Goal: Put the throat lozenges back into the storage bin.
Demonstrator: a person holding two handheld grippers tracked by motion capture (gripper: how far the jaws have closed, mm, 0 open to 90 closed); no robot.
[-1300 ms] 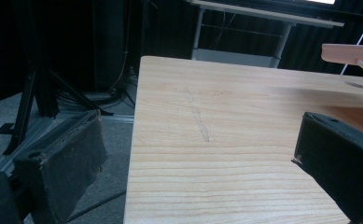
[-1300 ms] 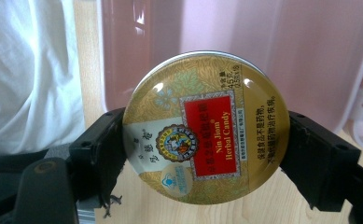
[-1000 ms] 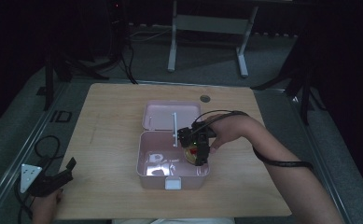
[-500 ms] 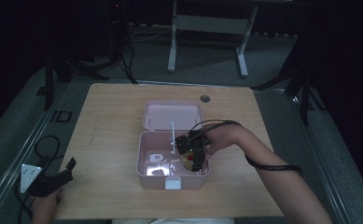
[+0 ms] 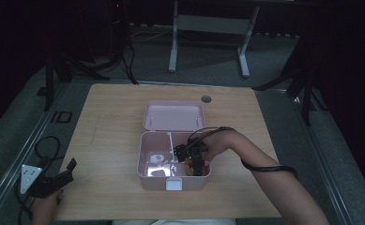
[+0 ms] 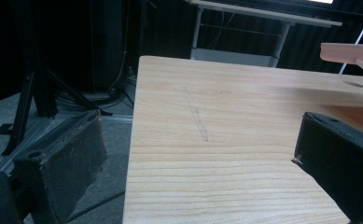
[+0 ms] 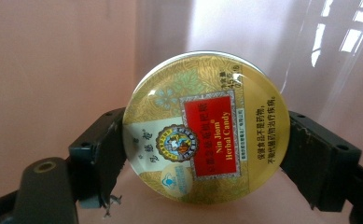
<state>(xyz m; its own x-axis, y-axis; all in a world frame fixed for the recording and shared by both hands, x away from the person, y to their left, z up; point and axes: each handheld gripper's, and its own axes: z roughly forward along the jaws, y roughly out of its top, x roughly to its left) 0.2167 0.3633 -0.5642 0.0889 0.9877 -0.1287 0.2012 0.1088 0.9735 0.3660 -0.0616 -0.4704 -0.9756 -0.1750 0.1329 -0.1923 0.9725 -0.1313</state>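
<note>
A pale wooden desk stands in a dark room, with one pink box on it, lid open toward the far edge. At the near left corner, the left gripper rests with its two jaws apart and nothing between them. Inside the box's right compartment, the right gripper is clamped on a single round gold candy tin, jaws pressing its opposite edges. The tin's printed face turns toward the gripper camera, its red label running lengthwise up the face. Beyond the desk, one grey frame stands on the floor.
</note>
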